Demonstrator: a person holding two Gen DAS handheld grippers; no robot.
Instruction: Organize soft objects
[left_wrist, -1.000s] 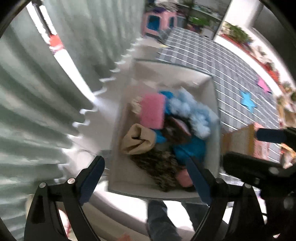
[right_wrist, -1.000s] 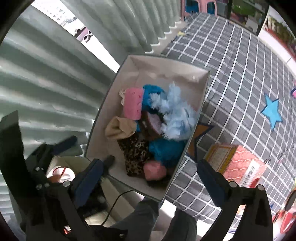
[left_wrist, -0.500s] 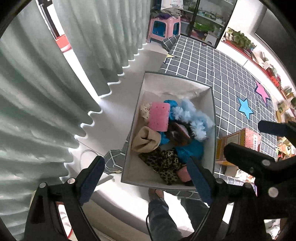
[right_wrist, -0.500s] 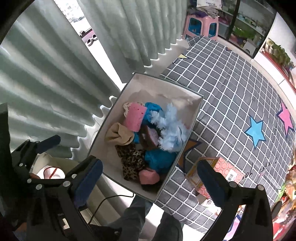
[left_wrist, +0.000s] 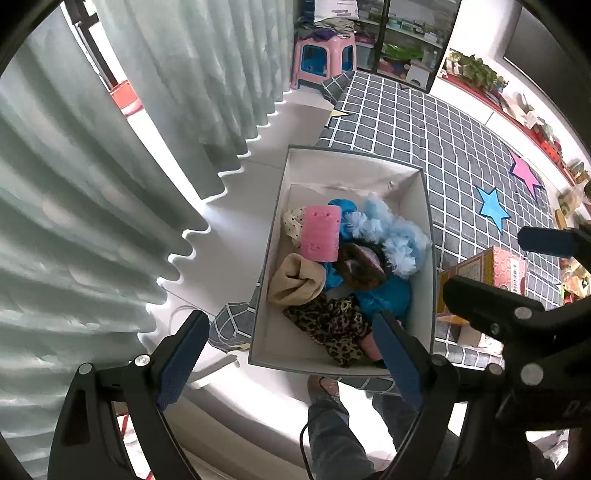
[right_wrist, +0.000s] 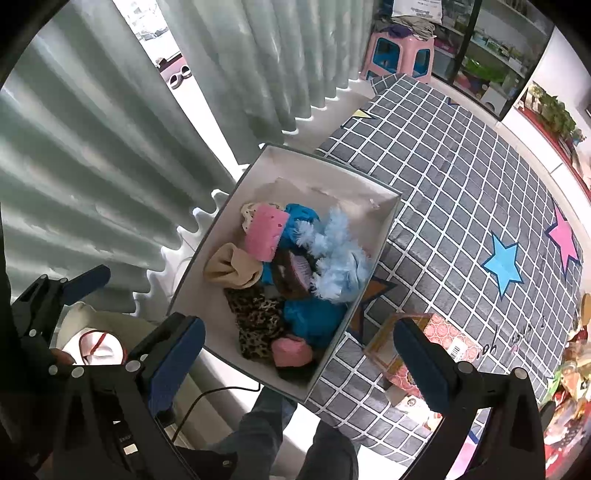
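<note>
- The soft objects lie heaped in a white box (left_wrist: 343, 177) that sits on the floor at the edge of a grey checked mat (right_wrist: 461, 177), beside the pale curtain (left_wrist: 110, 184).
- In the pile: a pink sponge-like pad (left_wrist: 320, 233), a beige knit piece (left_wrist: 295, 280), a leopard-print cloth (left_wrist: 332, 325), a fluffy light-blue item (right_wrist: 340, 254), a deep-blue plush (right_wrist: 314, 317) and a small pink bundle (right_wrist: 291, 350) near the closest wall of the box.
- Judging from this, the gathering step looks done or close to it: nothing soft is visible loose on the mat, only a patterned red carton (right_wrist: 424, 343) just beside the box.
- Both tools hang high above the box and well apart from its contents, so no grasp is in hand right now.
- The left gripper (left_wrist: 291, 354) has its fingers (left_wrist: 181, 354) spread wide; nothing sits between them and they touch nothing.
- The right gripper (right_wrist: 299, 362) is likewise wide apart and empty, its fingers (right_wrist: 421, 362) framing the box from above.
- If more sorting is wanted, the next move calls for a long descent toward one chosen item, probably something on top such as the pad or the beige piece, and a pinch deep enough into the fabric so it doesn't slip free.
- The heap is tangled, so lifting one piece could drag a neighbour along.
</note>
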